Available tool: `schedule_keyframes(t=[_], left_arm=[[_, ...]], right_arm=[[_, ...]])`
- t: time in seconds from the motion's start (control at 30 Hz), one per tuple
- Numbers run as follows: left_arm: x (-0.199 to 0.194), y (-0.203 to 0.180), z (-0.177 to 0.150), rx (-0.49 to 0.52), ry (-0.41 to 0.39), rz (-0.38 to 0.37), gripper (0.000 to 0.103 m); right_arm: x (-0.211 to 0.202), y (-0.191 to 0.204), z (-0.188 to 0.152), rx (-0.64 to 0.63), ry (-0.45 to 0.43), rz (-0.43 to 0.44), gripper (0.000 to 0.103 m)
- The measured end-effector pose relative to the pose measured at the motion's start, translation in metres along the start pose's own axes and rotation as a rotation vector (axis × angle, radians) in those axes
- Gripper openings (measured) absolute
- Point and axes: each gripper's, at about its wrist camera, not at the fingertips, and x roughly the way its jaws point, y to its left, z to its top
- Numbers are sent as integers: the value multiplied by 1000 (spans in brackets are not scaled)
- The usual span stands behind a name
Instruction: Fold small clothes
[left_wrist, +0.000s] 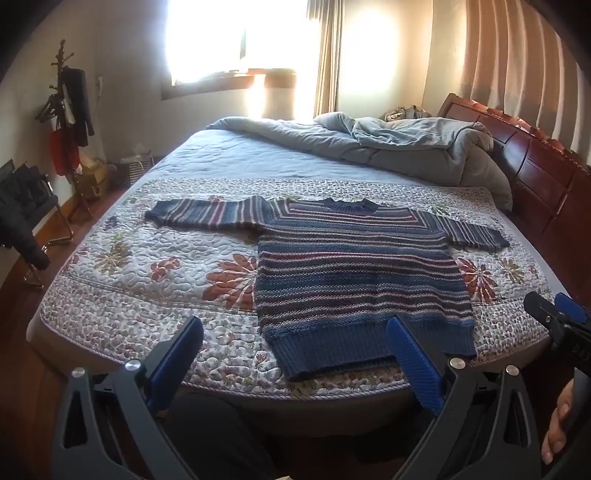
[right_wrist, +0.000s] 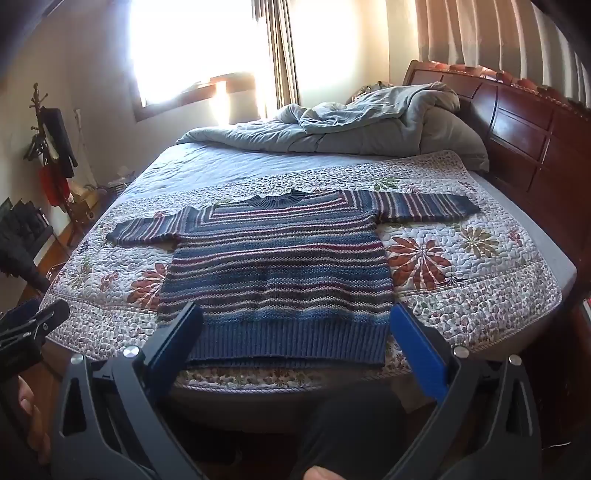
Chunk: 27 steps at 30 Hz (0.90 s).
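While striped knit sweater (left_wrist: 354, 273) lies flat on floral quilt (left_wrist: 147, 295), left gripper (left_wrist: 295, 343) and right gripper (right_wrist: 295, 332) hover released; rumpled grey duvet (left_wrist: 388, 144) behind, coat rack (left_wrist: 68, 122) left; no legible writing.

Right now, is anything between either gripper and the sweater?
Nothing visible. The sweater lies flat on the quilt, sleeves spread out, with nothing on top of it. Both the left gripper and the right gripper are open just short of its hem; only bare quilt edge lies between.
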Motion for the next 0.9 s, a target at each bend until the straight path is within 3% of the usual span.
schedule_keyframes(t=[0.9], left_arm=[[2, 1, 1, -9, -2, -3, 99]], right_arm=[[5, 1, 0, 0, 7, -3, 101]])
